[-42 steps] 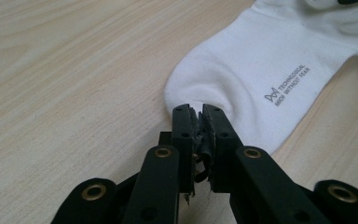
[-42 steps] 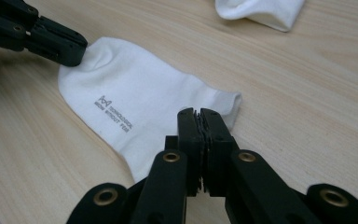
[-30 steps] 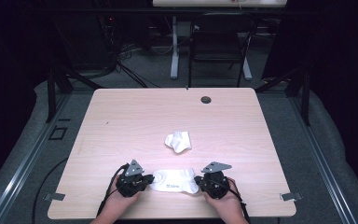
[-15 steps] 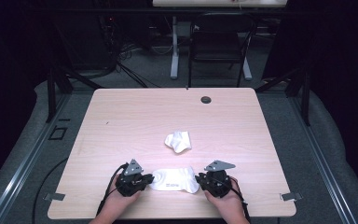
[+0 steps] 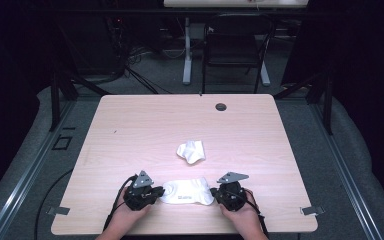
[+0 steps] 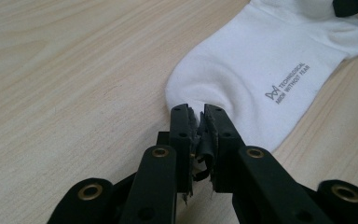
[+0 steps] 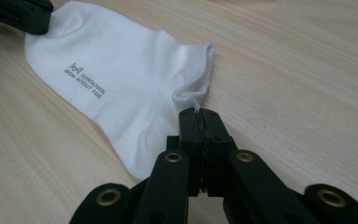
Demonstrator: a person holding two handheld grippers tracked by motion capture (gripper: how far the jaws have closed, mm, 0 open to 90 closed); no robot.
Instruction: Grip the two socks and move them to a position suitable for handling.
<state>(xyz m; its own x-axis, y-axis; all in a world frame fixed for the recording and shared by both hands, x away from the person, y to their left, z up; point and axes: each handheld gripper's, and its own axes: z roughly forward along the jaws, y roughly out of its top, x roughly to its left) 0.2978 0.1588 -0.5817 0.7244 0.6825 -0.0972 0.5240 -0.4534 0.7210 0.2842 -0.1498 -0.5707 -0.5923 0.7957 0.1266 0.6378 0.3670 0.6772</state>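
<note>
A white sock [image 5: 187, 192] with small grey lettering lies flat near the table's front edge, stretched between my two grippers. My left gripper [image 5: 158, 193] is shut on its rounded toe end; in the left gripper view the jaws [image 6: 198, 113] pinch the sock [image 6: 261, 60] at its edge. My right gripper [image 5: 215, 194] is shut on the cuff end, and in the right gripper view a fold of the sock [image 7: 121, 79] sits between the jaws [image 7: 199, 113]. A second white sock [image 5: 191, 151] lies crumpled a little farther back, near the table's middle.
The wooden table [image 5: 130, 130] has a round cable hole [image 5: 221, 106] near its far edge. A dark chair [image 5: 232, 45] and desk legs stand beyond it. Metal rails run along the floor on both sides.
</note>
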